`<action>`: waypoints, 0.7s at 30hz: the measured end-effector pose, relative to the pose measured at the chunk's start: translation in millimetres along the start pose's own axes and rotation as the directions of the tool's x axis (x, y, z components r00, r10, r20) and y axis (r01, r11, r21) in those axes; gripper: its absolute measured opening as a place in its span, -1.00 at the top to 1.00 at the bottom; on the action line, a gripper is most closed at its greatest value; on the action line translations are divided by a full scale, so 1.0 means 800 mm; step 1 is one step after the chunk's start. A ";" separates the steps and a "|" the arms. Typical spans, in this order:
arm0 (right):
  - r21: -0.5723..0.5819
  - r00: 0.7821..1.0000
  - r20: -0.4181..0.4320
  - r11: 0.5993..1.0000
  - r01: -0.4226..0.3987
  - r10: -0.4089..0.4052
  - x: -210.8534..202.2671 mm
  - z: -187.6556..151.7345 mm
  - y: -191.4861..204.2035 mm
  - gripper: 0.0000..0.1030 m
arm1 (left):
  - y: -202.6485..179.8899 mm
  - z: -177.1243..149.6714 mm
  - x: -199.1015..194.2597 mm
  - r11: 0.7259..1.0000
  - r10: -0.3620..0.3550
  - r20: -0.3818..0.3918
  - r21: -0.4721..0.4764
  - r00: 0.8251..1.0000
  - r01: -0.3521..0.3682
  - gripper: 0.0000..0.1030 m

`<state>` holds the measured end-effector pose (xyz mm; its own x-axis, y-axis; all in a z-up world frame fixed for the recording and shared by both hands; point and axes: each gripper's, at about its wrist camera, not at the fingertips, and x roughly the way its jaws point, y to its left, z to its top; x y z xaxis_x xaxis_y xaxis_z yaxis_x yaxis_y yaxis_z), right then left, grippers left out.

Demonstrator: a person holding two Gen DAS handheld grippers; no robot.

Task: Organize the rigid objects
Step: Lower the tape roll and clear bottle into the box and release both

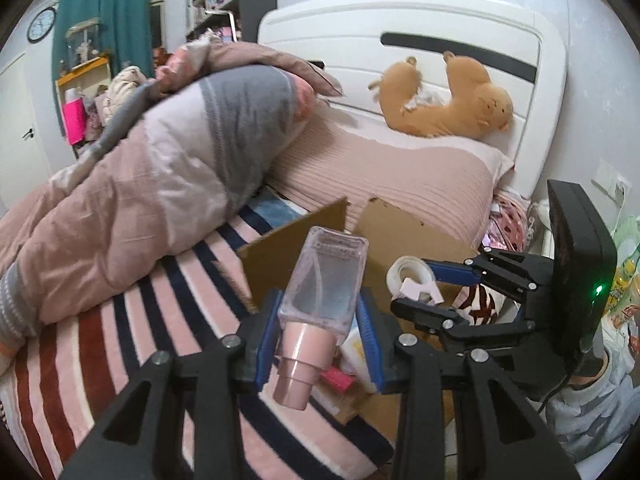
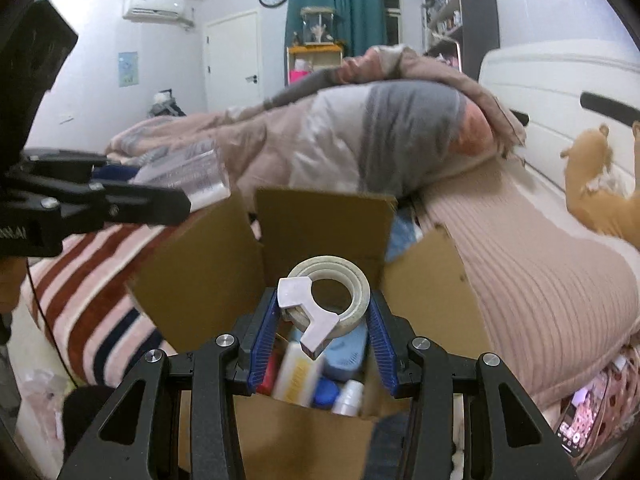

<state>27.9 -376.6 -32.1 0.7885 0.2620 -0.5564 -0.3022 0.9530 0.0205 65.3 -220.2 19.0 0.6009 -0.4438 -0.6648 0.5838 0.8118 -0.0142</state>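
Observation:
My left gripper (image 1: 320,316) is shut on a clear bottle (image 1: 324,276) with a pink cap, held cap toward me beside the open cardboard box (image 1: 288,252) on the bed. My right gripper (image 2: 322,320) is shut on a roll of white tape (image 2: 336,292) in a white dispenser, held over the open cardboard box (image 2: 324,224). The box holds several small bottles and tubes (image 2: 304,372). The right gripper (image 1: 424,292) with the tape (image 1: 410,270) shows in the left wrist view. The left gripper (image 2: 176,196) with the bottle (image 2: 188,176) shows at the left of the right wrist view.
The box sits on a striped blanket (image 1: 160,320) at the bed's edge. A bunched pink and grey duvet (image 1: 160,160) lies behind it, a pink pillow (image 1: 400,184) and an orange plush toy (image 1: 452,100) by the white headboard. A phone (image 2: 584,424) lies at lower right.

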 end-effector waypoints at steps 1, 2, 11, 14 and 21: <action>0.002 1.000 -0.007 1.000 -0.004 0.004 0.004 -0.003 -0.004 0.23 | -0.004 0.001 0.006 1.000 -0.008 -0.013 0.006 1.000 0.008 0.33; 0.003 1.000 -0.015 1.000 -0.009 0.009 0.008 -0.005 -0.007 0.22 | -0.008 0.001 0.012 1.000 -0.015 -0.025 0.015 1.000 0.016 0.33; -0.001 0.999 -0.013 0.999 -0.032 0.032 0.020 -0.011 -0.022 -0.08 | -0.018 0.004 0.039 0.999 -0.044 -0.103 0.017 0.994 0.046 0.33; -0.002 0.999 -0.008 0.999 -0.039 0.039 0.020 -0.011 -0.021 -0.10 | -0.019 0.009 0.035 0.998 -0.063 -0.103 0.016 0.993 0.065 0.33; -0.010 0.999 -0.016 0.999 -0.038 0.038 0.019 -0.013 -0.020 -0.10 | -0.018 0.007 0.019 0.999 -0.042 -0.080 0.016 0.996 0.043 0.04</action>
<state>39.3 -389.4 -50.0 0.7680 0.2957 -0.5681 -0.3374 0.9408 0.0337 69.4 -240.8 13.1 0.5305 -0.4454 -0.7212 0.6180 0.7856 -0.0305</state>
